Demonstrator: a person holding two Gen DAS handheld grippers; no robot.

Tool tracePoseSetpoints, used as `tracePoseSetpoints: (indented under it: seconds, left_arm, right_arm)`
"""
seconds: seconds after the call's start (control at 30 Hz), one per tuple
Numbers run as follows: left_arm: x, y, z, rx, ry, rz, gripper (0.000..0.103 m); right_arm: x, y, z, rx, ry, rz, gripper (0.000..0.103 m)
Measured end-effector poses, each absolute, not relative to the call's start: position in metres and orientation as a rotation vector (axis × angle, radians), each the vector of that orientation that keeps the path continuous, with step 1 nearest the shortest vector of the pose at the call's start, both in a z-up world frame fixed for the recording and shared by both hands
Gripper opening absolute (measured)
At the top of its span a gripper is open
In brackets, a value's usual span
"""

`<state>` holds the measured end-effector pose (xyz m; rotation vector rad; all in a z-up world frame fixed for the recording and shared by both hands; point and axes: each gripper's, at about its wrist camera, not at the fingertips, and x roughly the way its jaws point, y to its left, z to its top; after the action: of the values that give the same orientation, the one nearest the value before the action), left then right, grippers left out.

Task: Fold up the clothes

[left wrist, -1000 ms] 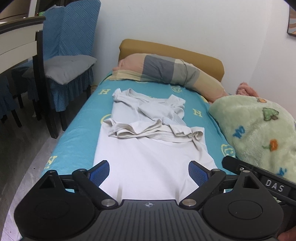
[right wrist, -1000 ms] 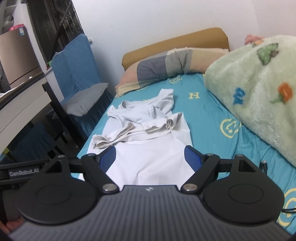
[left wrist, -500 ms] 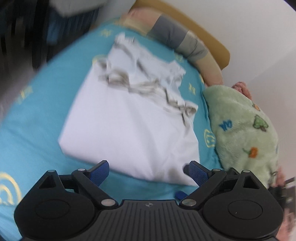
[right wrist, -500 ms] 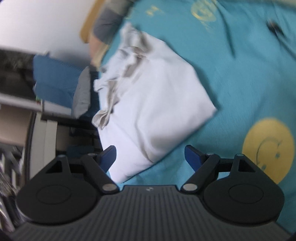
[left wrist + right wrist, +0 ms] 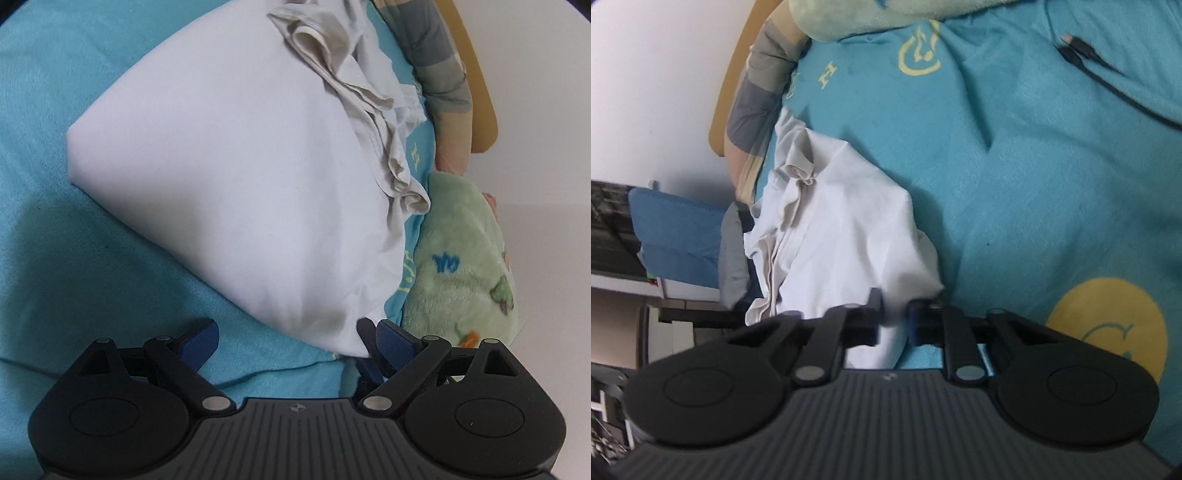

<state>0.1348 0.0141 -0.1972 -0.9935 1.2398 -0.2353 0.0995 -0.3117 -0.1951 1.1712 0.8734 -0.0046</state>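
On the teal bed sheet (image 5: pixel 74 229) lies the white garment (image 5: pixel 236 177). Right gripper (image 5: pixel 894 321): fingers nearly closed, pinching its near hem for lifting. Left gripper (image 5: pixel 291 338): fingers wide open, empty, straddling the other near corner, ready to grasp

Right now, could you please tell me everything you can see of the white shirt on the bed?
The white shirt is smooth, thin fabric lying on the teal bedsheet, its lower body flat and its far end bunched into crumpled, greyer folds near the striped pillow. The right gripper is shut on a near hem corner, with cloth pinched between its fingers. The left gripper is open at the near edge, one finger touching that corner.
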Motion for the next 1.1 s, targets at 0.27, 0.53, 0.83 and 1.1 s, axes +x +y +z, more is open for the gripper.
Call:
tracePoseSetpoints:
  seconds: [0.27,0.53,0.83,1.1]
  left_arm:
    - [0.143,0.028,-0.194,-1.007,1.100,-0.170,0.079]
    - [0.137,0.054,-0.189,-1.040,0.973,0.012,0.015]
    - [0.106,0.052,-0.113,-0.869,0.764,-0.090,0.006]
    - [0.039,0.054,-0.055,-0.869,0.674,-0.207,0.006]
  right_arm:
    - [0.098,-0.317,-0.163,1.148,0.698,0.108,0.008]
    - [0.100,-0.324,-0.161,1.125,0.664,0.081,0.008]
    - [0.083,-0.323,-0.138,1.055,0.573,0.119,0.007]
    - [0.018,-0.323,-0.085,0.989,0.411,0.177,0.007]
